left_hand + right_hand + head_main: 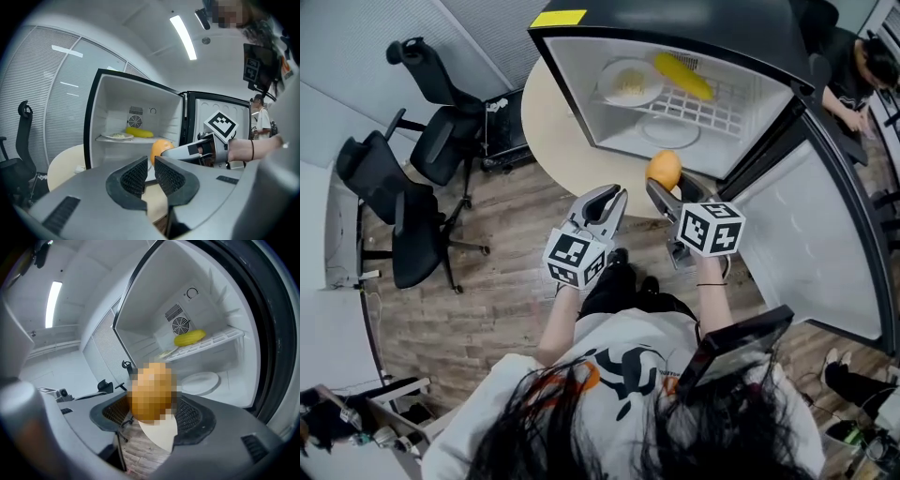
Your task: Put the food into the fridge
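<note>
While the right gripper (662, 190) is pinching the round orange (664, 169), the fruit is risking slipping free short of the fridge (581, 94), the left gripper (614, 199) idling empty, jaws drawn together.

Holds left tool (614, 199) out front, jaws nearly together, nothing between. Clamps right tool (667, 182) on orange fruit (664, 165), jaws wide around it. Extends both bare forearms (558, 319) forward, tools side by side, close together, tipped slightly downward. Wears band on right wrist (710, 283).
</note>
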### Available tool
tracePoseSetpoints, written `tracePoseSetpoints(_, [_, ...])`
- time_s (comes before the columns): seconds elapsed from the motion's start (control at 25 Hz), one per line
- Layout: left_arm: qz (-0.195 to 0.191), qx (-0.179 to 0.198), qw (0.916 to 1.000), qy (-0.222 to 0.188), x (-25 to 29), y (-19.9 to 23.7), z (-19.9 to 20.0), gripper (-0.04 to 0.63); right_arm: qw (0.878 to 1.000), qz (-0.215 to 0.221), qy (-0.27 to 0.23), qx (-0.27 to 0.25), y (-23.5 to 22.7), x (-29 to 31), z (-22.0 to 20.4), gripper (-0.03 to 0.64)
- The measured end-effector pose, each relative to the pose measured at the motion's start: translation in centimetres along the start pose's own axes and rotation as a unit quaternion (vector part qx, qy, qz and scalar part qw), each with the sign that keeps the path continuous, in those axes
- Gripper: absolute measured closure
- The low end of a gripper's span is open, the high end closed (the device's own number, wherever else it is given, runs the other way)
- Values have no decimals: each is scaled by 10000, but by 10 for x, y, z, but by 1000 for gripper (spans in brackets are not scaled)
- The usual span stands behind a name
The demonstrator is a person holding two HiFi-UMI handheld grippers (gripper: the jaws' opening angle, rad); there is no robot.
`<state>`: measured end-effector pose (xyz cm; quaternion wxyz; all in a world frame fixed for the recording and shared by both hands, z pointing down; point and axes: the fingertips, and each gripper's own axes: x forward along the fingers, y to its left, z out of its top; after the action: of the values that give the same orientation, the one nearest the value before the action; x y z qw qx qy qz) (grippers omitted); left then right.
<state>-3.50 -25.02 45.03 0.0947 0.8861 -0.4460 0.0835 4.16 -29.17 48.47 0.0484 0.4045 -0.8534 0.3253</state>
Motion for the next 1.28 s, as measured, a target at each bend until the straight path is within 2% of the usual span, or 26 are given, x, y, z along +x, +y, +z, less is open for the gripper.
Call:
tracePoseSetpoints(0.24, [-270,87,9996,-39,17,15,5,555,9997,-213,87,42,-7,19,0,327])
tracePoseSetpoints(0.56, [-602,114,9981,-20,36,39,6,555,9971,-654,140,369,-38,51,-8,327])
tracePoseSetpoints(0.84, [-838,157,9963,-48,48,53,12,555,9880,-974,-280,1162,-71,70,-3,327])
tracePoseSetpoints(1.0, [-965,201,9951,-41,53,55,13,555,9811,-966,-589,1572,-89,82,-1,327])
tracePoseSetpoints(1.28, [-1045,231,9943,-15,54,60,12,555,9780,-1393,-531,1458,-119,101,5,327])
